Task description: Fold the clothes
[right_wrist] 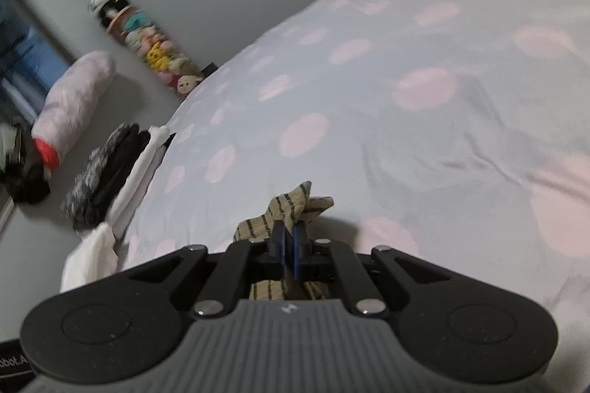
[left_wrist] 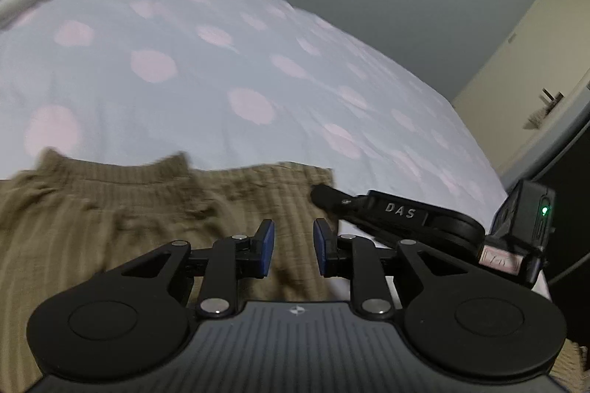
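A tan ribbed garment with thin dark stripes [left_wrist: 121, 219] lies spread on the bed in the left wrist view. My left gripper [left_wrist: 293, 247] is open and empty, hovering just above the garment's right part. My right gripper [left_wrist: 324, 195] shows at its right edge, touching the cloth. In the right wrist view my right gripper [right_wrist: 291, 242] is shut on a bunched corner of the garment [right_wrist: 295, 208], held just above the sheet.
The bed sheet [left_wrist: 221, 61] is pale blue with pink dots. Folded dark and white clothes [right_wrist: 110, 171] lie at the bed's left edge. A tube of plush toys [right_wrist: 147, 42] and a pink roll [right_wrist: 73, 98] stand by the wall. A door [left_wrist: 534, 61] is at right.
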The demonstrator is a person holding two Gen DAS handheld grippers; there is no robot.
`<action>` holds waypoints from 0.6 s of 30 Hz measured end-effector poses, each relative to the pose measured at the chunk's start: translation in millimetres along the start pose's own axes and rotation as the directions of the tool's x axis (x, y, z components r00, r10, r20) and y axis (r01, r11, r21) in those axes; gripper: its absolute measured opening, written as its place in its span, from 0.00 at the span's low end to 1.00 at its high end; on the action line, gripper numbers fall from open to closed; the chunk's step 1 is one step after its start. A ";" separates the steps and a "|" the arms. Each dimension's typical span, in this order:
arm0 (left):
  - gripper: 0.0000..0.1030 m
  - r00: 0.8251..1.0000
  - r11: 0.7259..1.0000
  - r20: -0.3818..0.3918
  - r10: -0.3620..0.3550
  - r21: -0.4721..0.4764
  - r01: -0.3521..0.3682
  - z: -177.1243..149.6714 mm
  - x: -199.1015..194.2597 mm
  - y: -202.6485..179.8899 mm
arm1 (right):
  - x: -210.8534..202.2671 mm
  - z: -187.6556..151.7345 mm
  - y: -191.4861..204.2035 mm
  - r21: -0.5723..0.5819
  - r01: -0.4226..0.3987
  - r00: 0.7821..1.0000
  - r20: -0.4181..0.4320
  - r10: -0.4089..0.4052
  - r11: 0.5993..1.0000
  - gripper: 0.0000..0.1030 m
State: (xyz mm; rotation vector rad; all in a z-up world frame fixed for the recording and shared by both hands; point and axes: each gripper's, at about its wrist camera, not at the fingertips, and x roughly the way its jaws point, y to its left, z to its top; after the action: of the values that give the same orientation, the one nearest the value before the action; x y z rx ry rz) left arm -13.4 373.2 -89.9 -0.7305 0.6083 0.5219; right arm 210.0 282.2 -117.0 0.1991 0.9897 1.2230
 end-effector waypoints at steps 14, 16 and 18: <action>0.24 0.991 0.987 -0.081 0.105 -0.114 -0.114 14.8 91.9 35.3 | 5.3 1.0 -13.3 0.084 -0.074 0.996 -0.039 0.078 0.994 0.05; 0.24 0.993 0.983 -0.067 0.094 -0.151 -0.103 17.8 93.5 38.7 | 8.5 -0.6 -12.2 0.080 -0.074 0.996 -0.050 0.078 0.994 0.04; 0.24 0.994 0.981 -0.060 0.090 -0.166 -0.099 21.9 96.4 40.2 | 9.2 -0.9 -11.6 0.080 -0.075 0.995 -0.052 0.080 0.994 0.04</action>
State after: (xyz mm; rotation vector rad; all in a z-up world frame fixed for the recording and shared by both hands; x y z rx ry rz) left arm 36.8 436.5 -159.6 -0.8811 0.6553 0.6494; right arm 217.4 285.3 -129.5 0.2682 1.0875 1.2673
